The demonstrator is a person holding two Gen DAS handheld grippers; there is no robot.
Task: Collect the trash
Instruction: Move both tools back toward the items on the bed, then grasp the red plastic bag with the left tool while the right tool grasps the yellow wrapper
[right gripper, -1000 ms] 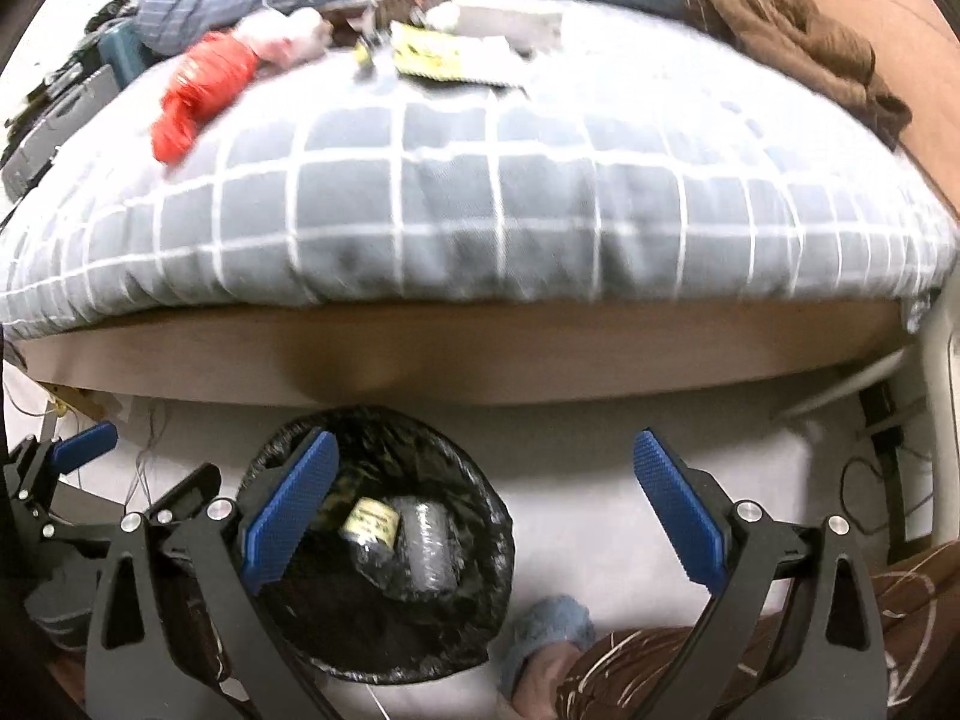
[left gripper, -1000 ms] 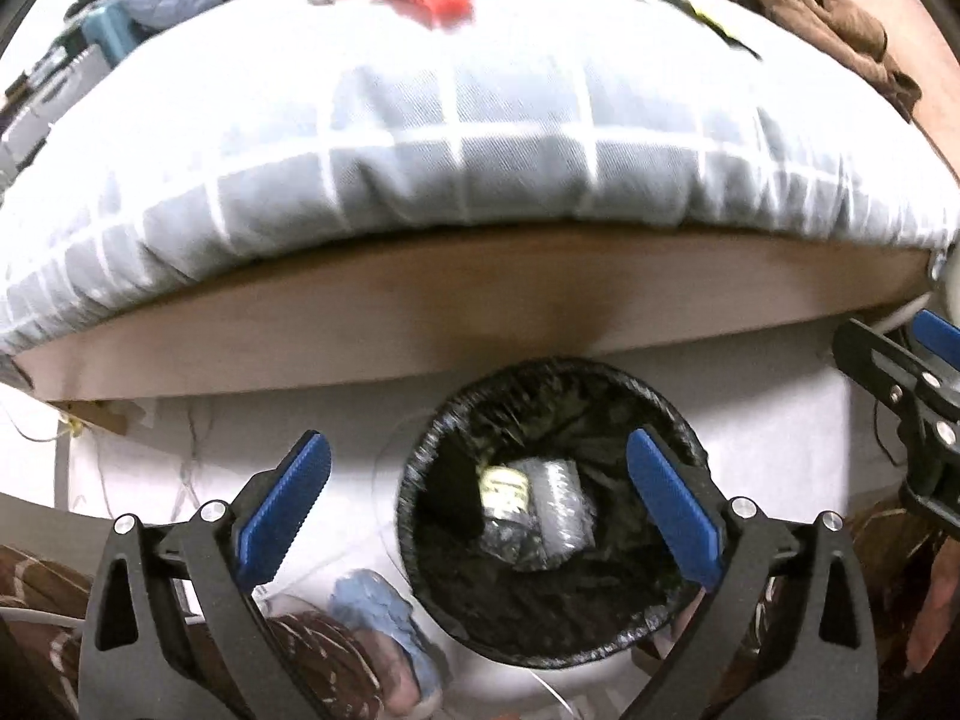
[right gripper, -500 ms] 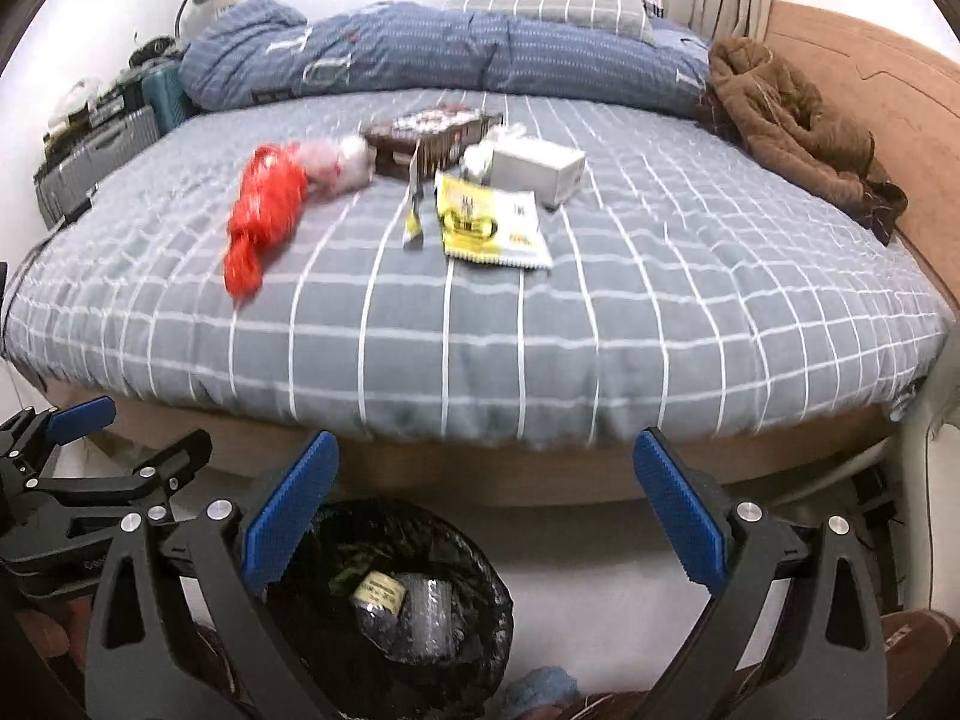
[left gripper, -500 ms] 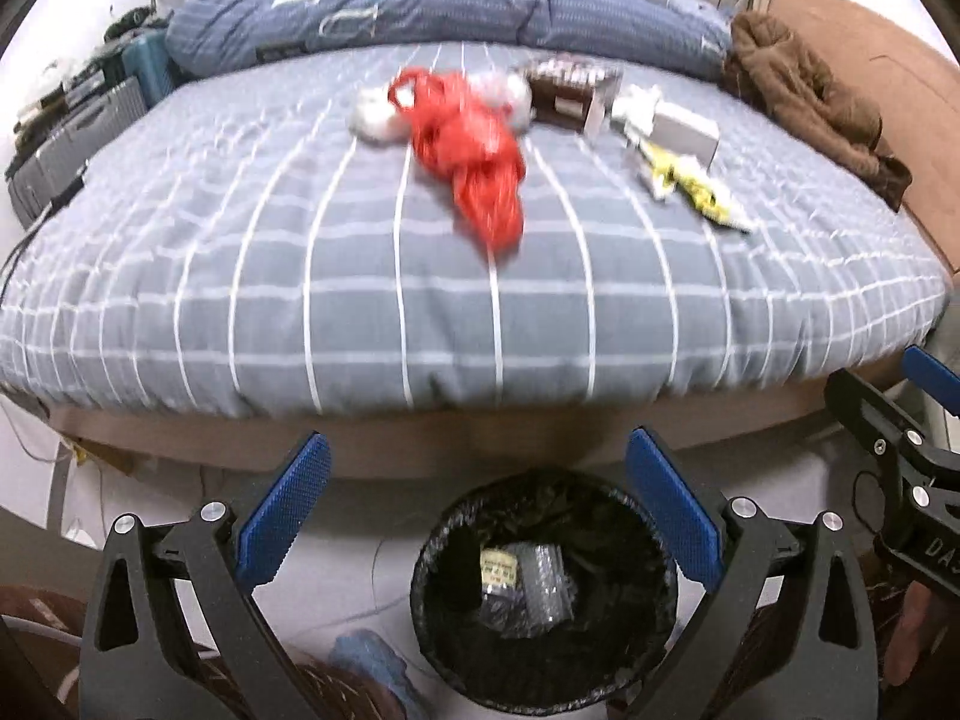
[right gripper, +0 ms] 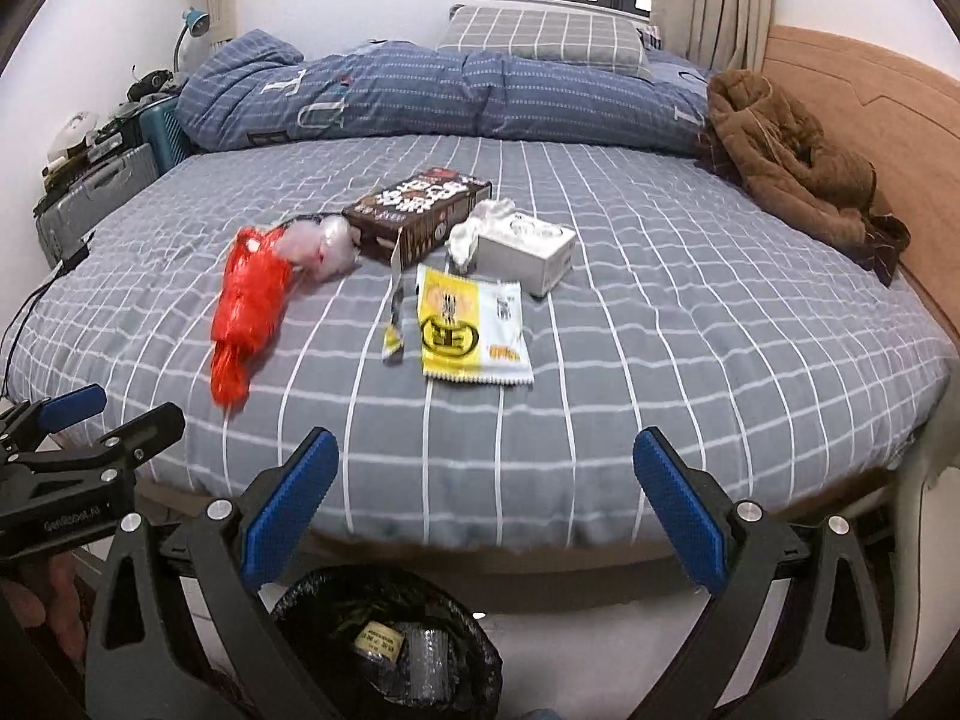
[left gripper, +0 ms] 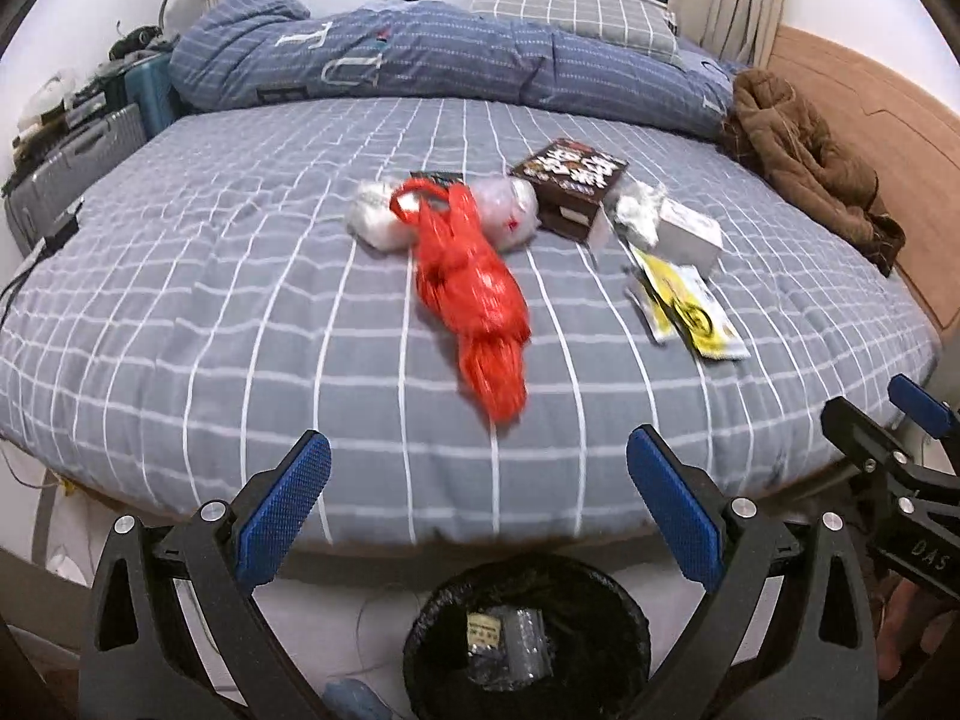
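Both views have lifted from the black-lined round bin point(left gripper: 528, 648) to the bed; each hand-held gripper point(left gripper: 477, 501) point(right gripper: 486, 501) gapes wide, empty. Crinkly red plastic bag point(left gripper: 474, 288) could slip from a shallow pinch.

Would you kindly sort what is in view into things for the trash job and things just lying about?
For the job: red plastic bag, yellow wrapper, brown box, white box, crumpled tissue, black bin.

Lying about: blue duvet, brown jacket, suitcases.
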